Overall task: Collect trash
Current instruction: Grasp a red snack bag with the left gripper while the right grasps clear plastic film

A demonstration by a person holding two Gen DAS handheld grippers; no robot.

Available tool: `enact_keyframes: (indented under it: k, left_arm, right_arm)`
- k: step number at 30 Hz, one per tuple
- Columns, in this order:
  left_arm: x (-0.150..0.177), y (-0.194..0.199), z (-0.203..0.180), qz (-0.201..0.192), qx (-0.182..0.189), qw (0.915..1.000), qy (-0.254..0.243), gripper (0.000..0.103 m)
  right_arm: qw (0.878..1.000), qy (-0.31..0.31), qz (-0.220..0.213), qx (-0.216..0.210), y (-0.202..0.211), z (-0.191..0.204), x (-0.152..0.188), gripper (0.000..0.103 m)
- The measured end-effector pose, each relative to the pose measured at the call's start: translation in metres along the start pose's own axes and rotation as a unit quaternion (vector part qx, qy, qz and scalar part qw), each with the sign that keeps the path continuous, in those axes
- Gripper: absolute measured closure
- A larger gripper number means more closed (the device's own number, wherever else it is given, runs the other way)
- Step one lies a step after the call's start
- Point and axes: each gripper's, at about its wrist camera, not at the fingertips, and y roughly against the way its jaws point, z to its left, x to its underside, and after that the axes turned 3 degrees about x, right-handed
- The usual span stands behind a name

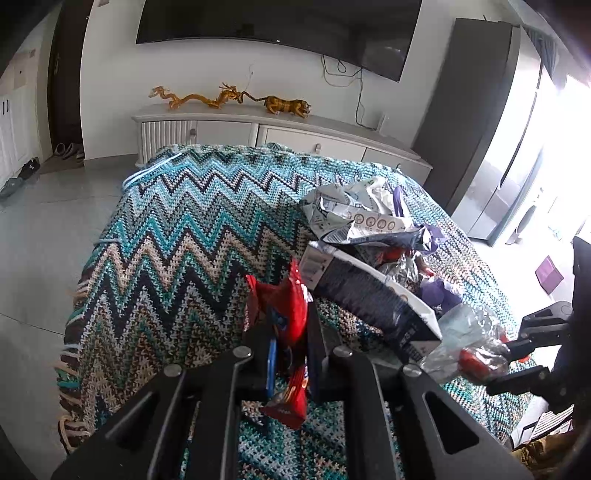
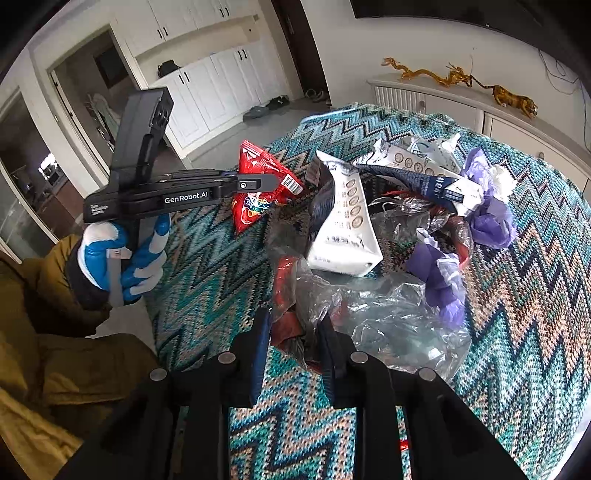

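A heap of trash lies on a table under a zigzag knitted blanket [image 1: 177, 240]. My left gripper [image 1: 286, 321] is shut on a red snack bag [image 1: 291, 306], which stands up between its fingers. The right wrist view shows the same bag [image 2: 255, 162] held off the cloth at that gripper's [image 2: 271, 181] tip. My right gripper [image 2: 294, 317] is shut on crumpled clear plastic wrap with red bits [image 2: 291, 325] at the heap's near edge. It is also in the left wrist view, where the right gripper [image 1: 496, 367] clamps the wrap [image 1: 469, 347]. Behind lie a white-and-navy carton bag [image 2: 343, 221], a crumpled white wrapper [image 1: 362, 214] and purple paper [image 2: 491, 214].
A gloved hand [image 2: 122, 258] with an olive sleeve [image 2: 48, 332] holds the left gripper. A white sideboard [image 1: 295, 129] with dragon and tiger figures stands behind the table, under a wall TV [image 1: 277, 22]. More clear plastic [image 2: 399, 325] spreads right of my right fingers. Grey floor lies to the left.
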Motion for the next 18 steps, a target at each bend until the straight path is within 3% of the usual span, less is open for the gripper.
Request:
enact_keyframes:
  k: [18]
  left_arm:
    - [-0.017, 0.029, -0.023, -0.025, 0.010, 0.9995, -0.016, 0.093]
  right_arm:
    - [0.992, -0.055, -0.105, 0.050, 0.070, -0.045, 0.011, 0.080]
